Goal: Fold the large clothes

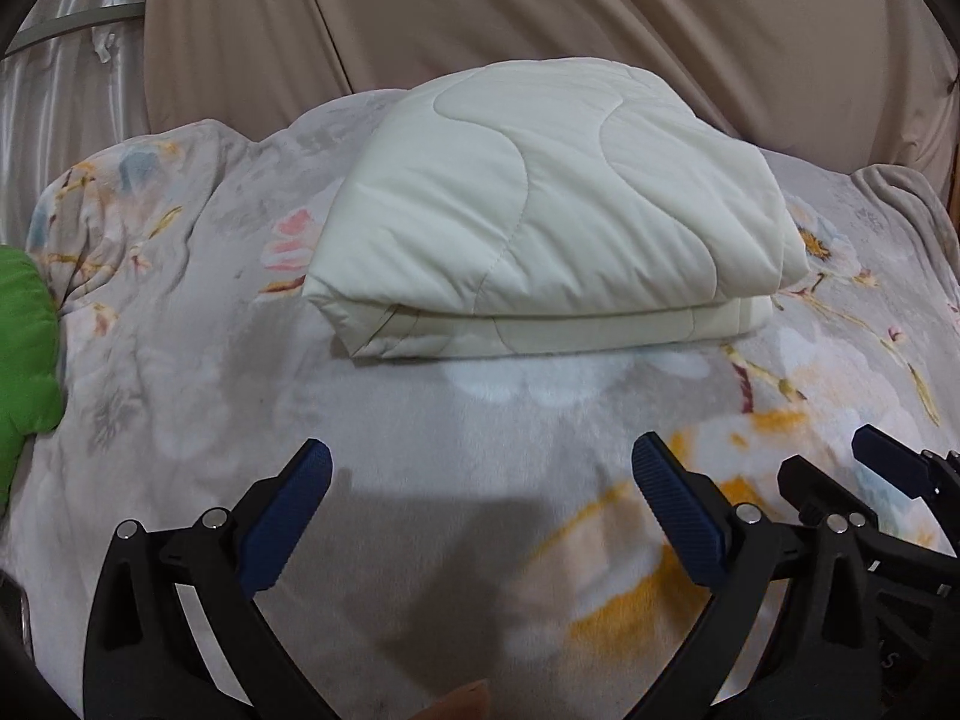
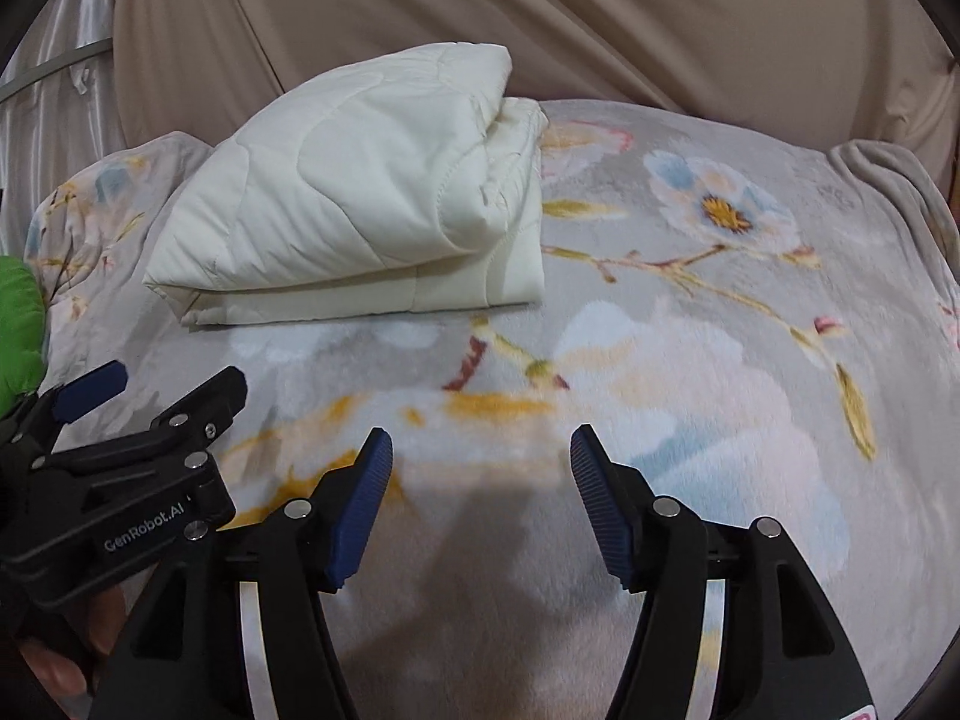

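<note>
A folded cream quilt (image 1: 540, 204) lies on a flower-print bed (image 1: 180, 396), toward the bed's far edge, below a beige drape (image 1: 540, 0). It sits ahead of both tools and well apart from them, its long axis running across the bed, its layered open edges facing the tools. At the bed's left edge a green cushion (image 1: 24, 348) shows. The left tool (image 1: 480, 480) hangs over the near part of the bed, its blue pads spread wide with nothing between them; the quilt lies almost straight ahead of it, so this looks the nearer hand. The right tool (image 2: 480, 468), close beside it, also stands open and empty, though less wide; from here the quilt lies ahead and to the left. The fold appears finished, with both tools clear of the cloth. The left view shows the quilt's front edge square on; only the right view shows its bunched right end and the bare stretch of bed beyond it.
</note>
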A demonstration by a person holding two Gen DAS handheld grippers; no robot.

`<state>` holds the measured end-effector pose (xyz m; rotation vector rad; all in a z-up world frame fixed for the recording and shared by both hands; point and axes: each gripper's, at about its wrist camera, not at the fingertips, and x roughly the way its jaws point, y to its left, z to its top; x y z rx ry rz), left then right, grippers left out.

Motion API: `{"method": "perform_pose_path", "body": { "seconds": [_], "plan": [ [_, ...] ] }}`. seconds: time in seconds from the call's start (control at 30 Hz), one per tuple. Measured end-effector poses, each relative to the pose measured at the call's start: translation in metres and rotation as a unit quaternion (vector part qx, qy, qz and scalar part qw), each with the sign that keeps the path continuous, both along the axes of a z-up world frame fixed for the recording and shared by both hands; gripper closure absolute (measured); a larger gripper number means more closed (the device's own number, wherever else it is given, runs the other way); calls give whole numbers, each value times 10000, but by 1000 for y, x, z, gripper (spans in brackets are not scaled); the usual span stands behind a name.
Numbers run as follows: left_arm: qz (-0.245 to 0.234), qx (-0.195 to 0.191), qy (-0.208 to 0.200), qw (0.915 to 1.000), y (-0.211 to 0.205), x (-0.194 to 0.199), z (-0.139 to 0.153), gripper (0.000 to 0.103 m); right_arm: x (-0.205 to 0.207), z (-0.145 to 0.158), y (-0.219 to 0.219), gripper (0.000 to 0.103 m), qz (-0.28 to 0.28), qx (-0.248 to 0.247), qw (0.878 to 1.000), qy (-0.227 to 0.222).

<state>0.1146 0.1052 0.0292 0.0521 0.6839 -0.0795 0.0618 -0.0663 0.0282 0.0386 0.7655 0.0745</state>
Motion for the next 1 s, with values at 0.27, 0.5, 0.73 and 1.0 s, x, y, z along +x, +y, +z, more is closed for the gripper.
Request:
{"method": "perform_pose_path", "body": {
  "seconds": [0.27,0.5,0.73,1.0],
  "plan": [
    [206,115,-45,9997,0,-7,-1,5,-8,-2,3,42,-72,-195,9998,-63],
    [231,213,-76,9995,-1,-6,-1,5,-6,-3,2,41,-132,-220,9997,-54],
    [265,302,-57,9992,-3,-5,-3,5,-5,-5,3,41,-179,-260,9995,-16],
    [275,325,-67,9991,-3,-5,-3,5,-6,-4,5,41,-232,-352,9991,-68]
  ]
}}
